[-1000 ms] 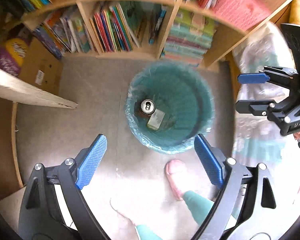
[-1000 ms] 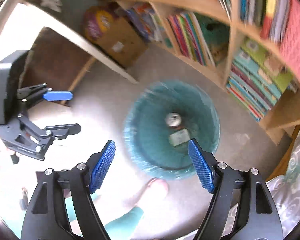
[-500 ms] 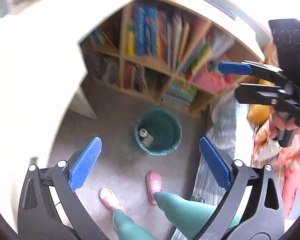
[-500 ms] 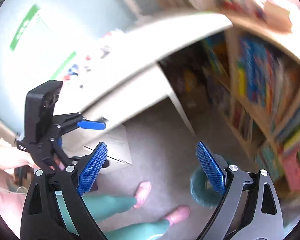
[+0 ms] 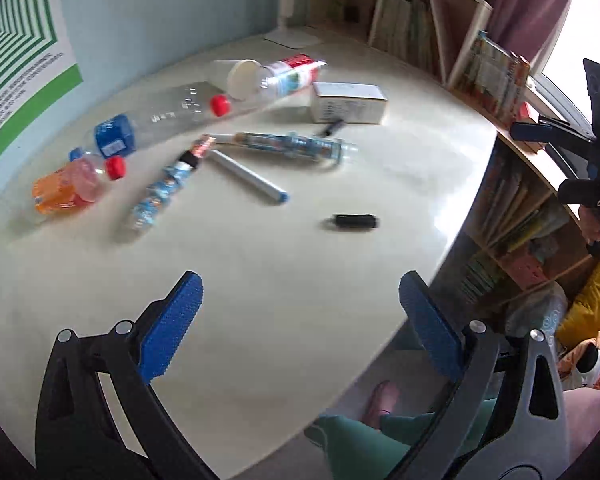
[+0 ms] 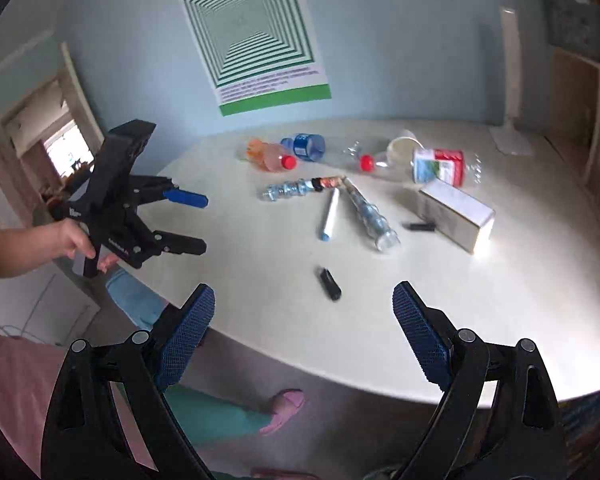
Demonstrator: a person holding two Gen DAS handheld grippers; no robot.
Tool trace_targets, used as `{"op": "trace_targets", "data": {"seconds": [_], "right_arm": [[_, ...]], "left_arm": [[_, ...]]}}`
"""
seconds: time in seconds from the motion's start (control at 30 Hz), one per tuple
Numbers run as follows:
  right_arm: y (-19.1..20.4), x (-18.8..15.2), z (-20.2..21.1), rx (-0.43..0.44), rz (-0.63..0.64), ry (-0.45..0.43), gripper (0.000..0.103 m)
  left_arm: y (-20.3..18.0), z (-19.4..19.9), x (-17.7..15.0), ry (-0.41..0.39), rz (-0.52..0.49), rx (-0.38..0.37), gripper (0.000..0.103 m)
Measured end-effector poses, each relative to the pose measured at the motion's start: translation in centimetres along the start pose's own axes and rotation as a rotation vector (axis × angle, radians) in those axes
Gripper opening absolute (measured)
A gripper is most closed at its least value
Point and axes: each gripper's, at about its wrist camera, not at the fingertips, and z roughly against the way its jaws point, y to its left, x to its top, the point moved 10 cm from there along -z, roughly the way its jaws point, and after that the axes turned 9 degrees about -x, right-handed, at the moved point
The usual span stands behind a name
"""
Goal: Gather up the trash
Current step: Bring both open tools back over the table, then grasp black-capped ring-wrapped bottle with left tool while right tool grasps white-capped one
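A white table (image 5: 260,280) holds scattered trash: an orange bottle (image 5: 66,188), a blue-labelled clear bottle (image 5: 140,128), a red-labelled bottle (image 5: 288,76), a white cup (image 5: 240,78), a white box (image 5: 348,102), two crushed clear bottles (image 5: 296,146) (image 5: 164,188), a white marker (image 5: 248,176) and a small black item (image 5: 352,222). My left gripper (image 5: 300,304) is open and empty above the table's near part. My right gripper (image 6: 304,312) is open and empty over the table edge; the same trash shows beyond it, with the black item (image 6: 329,282) nearest.
Bookshelves (image 5: 500,208) stand right of the table. A white lamp (image 6: 510,80) is at the table's back corner. A green poster (image 6: 256,36) hangs on the blue wall. The person's legs and pink slipper (image 6: 284,404) are below the table edge.
Both grippers have swung up from the teal bin on the floor to face the tabletop with the trash. Both stay open and empty.
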Motion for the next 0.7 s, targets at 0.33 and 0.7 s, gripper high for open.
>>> {"op": "trace_targets", "data": {"seconds": [0.33,0.7], "right_arm": [[-1.4,5.8,-12.8,-0.066,0.116,0.084,0.089],[-4.2,3.4,-21.5,-0.096,0.246,0.278,0.088]], "left_arm": [[10.3,-1.3,2.9,0.042,-0.118,0.052,0.096],[13.9,-8.2,4.5,0.125,-0.112,0.031,0.096]]}}
